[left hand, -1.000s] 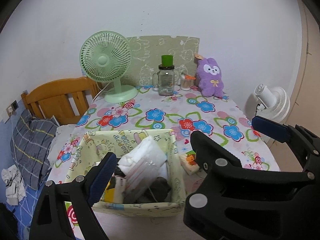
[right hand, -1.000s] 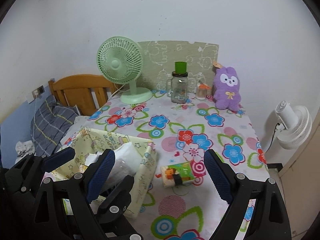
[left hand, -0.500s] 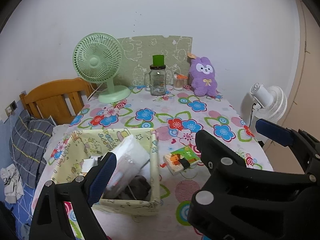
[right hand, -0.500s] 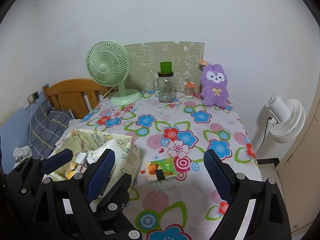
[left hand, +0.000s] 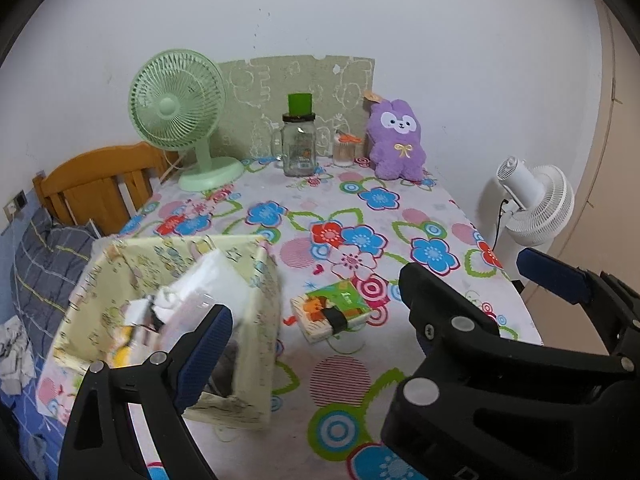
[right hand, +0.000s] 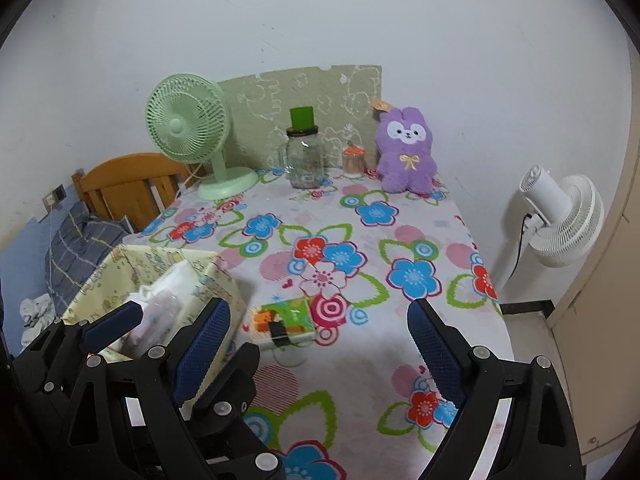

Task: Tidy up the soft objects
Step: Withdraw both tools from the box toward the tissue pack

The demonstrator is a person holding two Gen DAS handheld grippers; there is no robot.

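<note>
Both grippers hover empty, fingers spread wide, over the near edge of a floral-cloth table [right hand: 400, 216]. The left gripper [left hand: 368, 300] sits by the fabric storage bin [left hand: 256, 280] at the near-left corner, already stuffed w/ a white tissue pack [left hand: 208, 284] and other soft bits too jumbled to identify. The right gripper [right hand: 320, 340] frames a small banded card box [right hand: 286, 320] lying just beside the bin. The purple plush bunny [right hand: 406, 156] stands upright at the far edge, near the right corner, next to a glass mug jar [right hand: 305, 160] and a green desk fan [right hand: 188, 132] — well apart from both tools. Judged step: btwn placements, lining up the next pick. Likely next move — reach the right gripper across the table, close gently on the plush's body and carry it to the bin w/o knocking the jar.
</note>
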